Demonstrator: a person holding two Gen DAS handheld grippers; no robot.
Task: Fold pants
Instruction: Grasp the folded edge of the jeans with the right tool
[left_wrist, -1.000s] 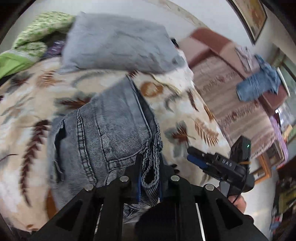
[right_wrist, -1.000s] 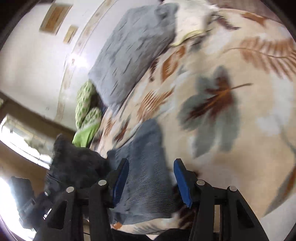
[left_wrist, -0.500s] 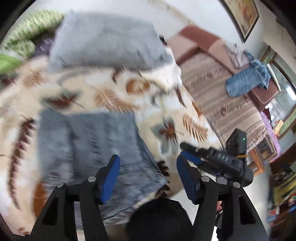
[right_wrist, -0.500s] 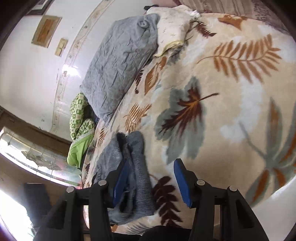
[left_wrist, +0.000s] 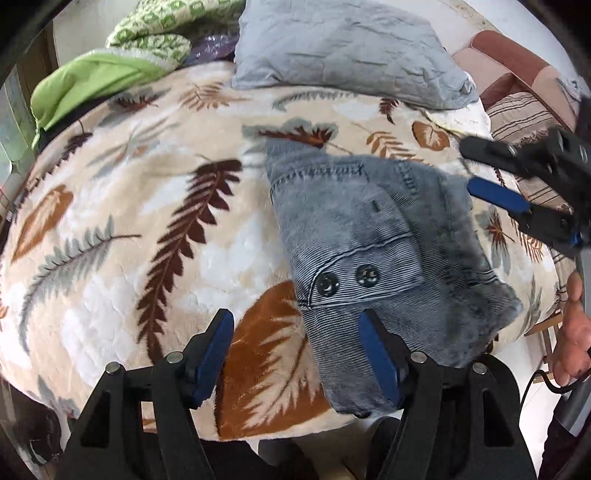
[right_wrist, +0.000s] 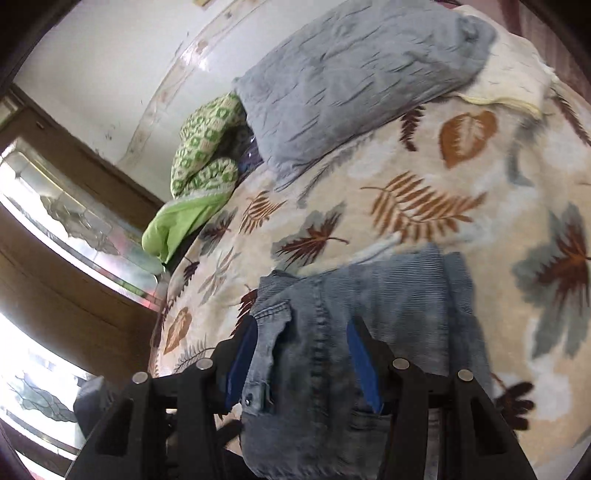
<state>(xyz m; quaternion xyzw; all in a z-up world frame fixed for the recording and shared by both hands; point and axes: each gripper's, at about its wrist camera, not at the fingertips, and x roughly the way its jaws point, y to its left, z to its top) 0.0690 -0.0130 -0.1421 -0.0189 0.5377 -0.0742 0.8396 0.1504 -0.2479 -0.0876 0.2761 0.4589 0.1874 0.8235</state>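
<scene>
The folded grey-blue denim pants (left_wrist: 373, 236) lay right of centre on the leaf-print blanket (left_wrist: 122, 229), near its lower edge. The left gripper (left_wrist: 299, 354) was released — blue pads spread, nothing held. The right gripper (right_wrist: 303, 358) was likewise spread wide, straddling the pants — gripping nothing. A grey pillow (left_wrist: 343, 48) occupied the upper frame.

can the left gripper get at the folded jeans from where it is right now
Probably yes. The left gripper is open, and the folded jeans lie flat on the leaf-print blanket right by its right finger. Nothing sits between them; the right gripper is over the far edge.
</scene>
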